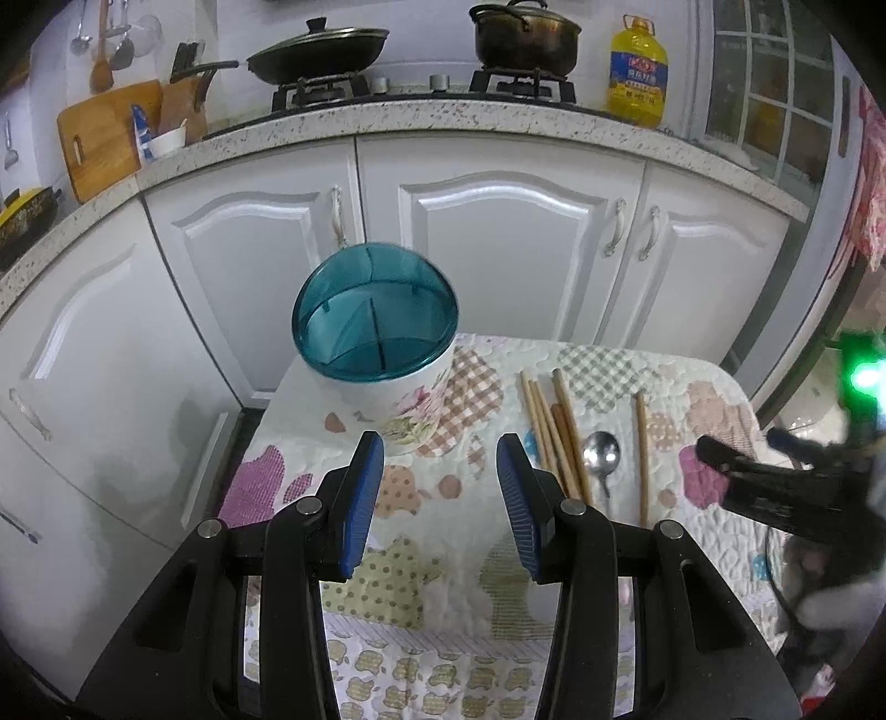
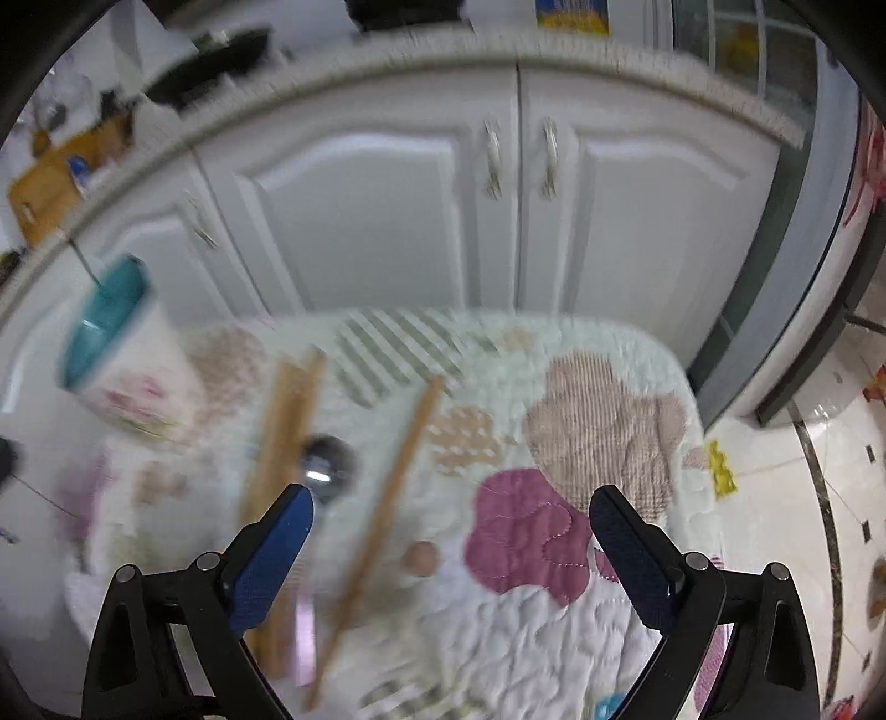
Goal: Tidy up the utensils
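A white floral utensil holder [image 1: 387, 399] with a teal divided insert [image 1: 374, 321] stands at the far left of a quilted table [image 1: 714, 531]. Right of it lie several wooden chopsticks [image 1: 554, 432], a metal spoon [image 1: 602, 454] and one lone chopstick [image 1: 642, 454]. My left gripper [image 1: 440, 498] hovers open and empty, just in front of the holder. My right gripper [image 2: 451, 548] is open and empty above the cloth; its view is blurred. Ahead of it are the lone chopstick [image 2: 382, 526], the spoon [image 2: 326, 465], the chopstick bundle [image 2: 282, 437] and the holder [image 2: 122, 360].
White cabinet doors [image 1: 498, 243] stand right behind the table. The counter above holds a wok [image 1: 318, 52], a pot [image 1: 523, 39], an oil bottle [image 1: 637, 72] and a cutting board [image 1: 105, 138]. The right gripper's black body [image 1: 775, 493] shows at the right edge.
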The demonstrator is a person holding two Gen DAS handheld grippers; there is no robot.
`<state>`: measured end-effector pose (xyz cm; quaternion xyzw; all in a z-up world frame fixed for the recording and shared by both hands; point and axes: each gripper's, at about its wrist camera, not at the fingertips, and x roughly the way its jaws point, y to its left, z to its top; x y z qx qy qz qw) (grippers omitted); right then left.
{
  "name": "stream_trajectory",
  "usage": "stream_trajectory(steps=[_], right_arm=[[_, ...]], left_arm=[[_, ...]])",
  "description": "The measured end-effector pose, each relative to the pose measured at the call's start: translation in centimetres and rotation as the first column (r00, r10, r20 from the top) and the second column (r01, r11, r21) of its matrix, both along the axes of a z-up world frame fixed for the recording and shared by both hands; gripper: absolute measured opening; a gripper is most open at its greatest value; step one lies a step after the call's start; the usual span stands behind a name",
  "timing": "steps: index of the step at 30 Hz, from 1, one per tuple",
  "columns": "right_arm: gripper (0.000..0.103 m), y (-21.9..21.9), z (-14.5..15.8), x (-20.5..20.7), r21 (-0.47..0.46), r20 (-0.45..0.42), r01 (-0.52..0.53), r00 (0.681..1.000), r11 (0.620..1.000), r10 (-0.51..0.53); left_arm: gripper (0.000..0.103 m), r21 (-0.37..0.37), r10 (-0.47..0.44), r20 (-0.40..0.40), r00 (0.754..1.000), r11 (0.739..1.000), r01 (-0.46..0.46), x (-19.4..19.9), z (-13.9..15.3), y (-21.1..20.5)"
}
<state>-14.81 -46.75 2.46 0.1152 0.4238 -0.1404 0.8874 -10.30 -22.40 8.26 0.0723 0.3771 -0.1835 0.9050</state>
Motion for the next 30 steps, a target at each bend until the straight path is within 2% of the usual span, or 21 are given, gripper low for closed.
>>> stream_trajectory(steps=[4,8,13,19,30], right_arm=[[0.100,2.1,4.5,-1.9,0.002,0.087,-0.001,0.996,1.000,0.001],[0.100,2.8,7.8,-2.8,0.020,0.134,-0.004,0.991,1.000,0.001],[0.100,4.4,11.0,-3.7,-0.056,0.185,0.001,0.983,0.998,0.010],[0.100,5.6,12.2,-3.8,-0.097,0.208,-0.013,0.977,0.995,0.033],[0.100,6.0,12.3,-3.6,-0.124,0.203,-0.019,0.978,0.992,0.045]], left_arm=[[0.042,-0.011,-0.011,0.029,1.000,1.000,0.012,-0.6,1.2,-0.5],[0.042,-0.030,-0.016,0.052,0.998,0.999,0.018,-1.0,2.3,-0.7],[0.042,-0.041,-0.023,0.074,0.997,0.999,0.026,-1.4,3.3,-0.9],[0.042,-0.052,-0.019,0.082,0.996,0.998,0.024,-1.5,3.8,-0.6],[0.042,-0.067,-0.011,0.087,0.996,0.998,0.017,-1.3,4.1,-0.5]])
